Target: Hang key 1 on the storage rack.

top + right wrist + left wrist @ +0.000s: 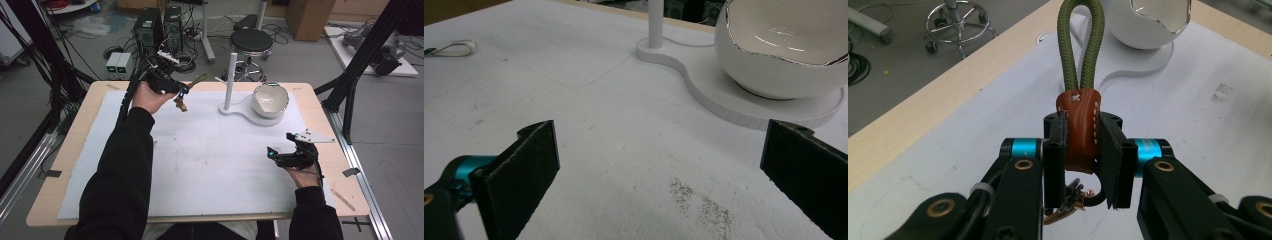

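Observation:
My left gripper (pixel 181 89) is raised over the far left of the white mat, shut on a key fob. Its jaws squeeze the fob's brown leather tab (pixel 1079 125). An olive rope loop (pixel 1080 45) sticks out past the tab toward the white bowl (pixel 1148 20), and keys (pixel 1070 200) dangle under the jaws. In the high view the rope loop (pixel 198 79) points right and the keys (pixel 181 104) hang just above the mat. My right gripper (pixel 272 152) rests low at the mat's right side, open, nothing between its pads (pixel 531 160).
A white stand base (pixel 240 111) holds an upright post (pixel 231 75) and the glossy bowl (pixel 270 99) at the far middle. A small pale loop (pixel 454 47) lies on the mat (pixel 210 165). Dark specks (pixel 699 200) mark the mat near my right gripper.

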Available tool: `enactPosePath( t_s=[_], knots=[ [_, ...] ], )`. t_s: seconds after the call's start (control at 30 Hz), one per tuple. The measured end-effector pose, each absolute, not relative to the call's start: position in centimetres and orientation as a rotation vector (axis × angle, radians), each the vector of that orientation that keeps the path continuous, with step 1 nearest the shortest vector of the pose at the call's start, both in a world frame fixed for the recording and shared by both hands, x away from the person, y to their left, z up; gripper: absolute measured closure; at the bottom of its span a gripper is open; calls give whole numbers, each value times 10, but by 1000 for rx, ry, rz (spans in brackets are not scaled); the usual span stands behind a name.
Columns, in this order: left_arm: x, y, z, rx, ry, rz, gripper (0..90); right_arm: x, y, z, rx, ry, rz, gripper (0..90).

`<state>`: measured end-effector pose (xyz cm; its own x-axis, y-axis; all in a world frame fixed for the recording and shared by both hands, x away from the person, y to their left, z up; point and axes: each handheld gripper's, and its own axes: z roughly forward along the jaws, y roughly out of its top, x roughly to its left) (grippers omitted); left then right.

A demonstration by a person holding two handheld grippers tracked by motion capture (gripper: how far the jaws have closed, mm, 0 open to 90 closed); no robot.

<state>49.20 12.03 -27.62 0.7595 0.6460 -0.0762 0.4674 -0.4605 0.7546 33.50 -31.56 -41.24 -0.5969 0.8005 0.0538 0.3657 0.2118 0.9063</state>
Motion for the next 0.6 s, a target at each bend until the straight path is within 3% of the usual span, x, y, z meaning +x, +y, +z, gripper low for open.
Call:
enactPosePath(
  t_s=[0.6],
  knots=[
    [524,101,-290,2130,876,214,739,336,-317,-413,1076,2067,1346,13]
  ],
)
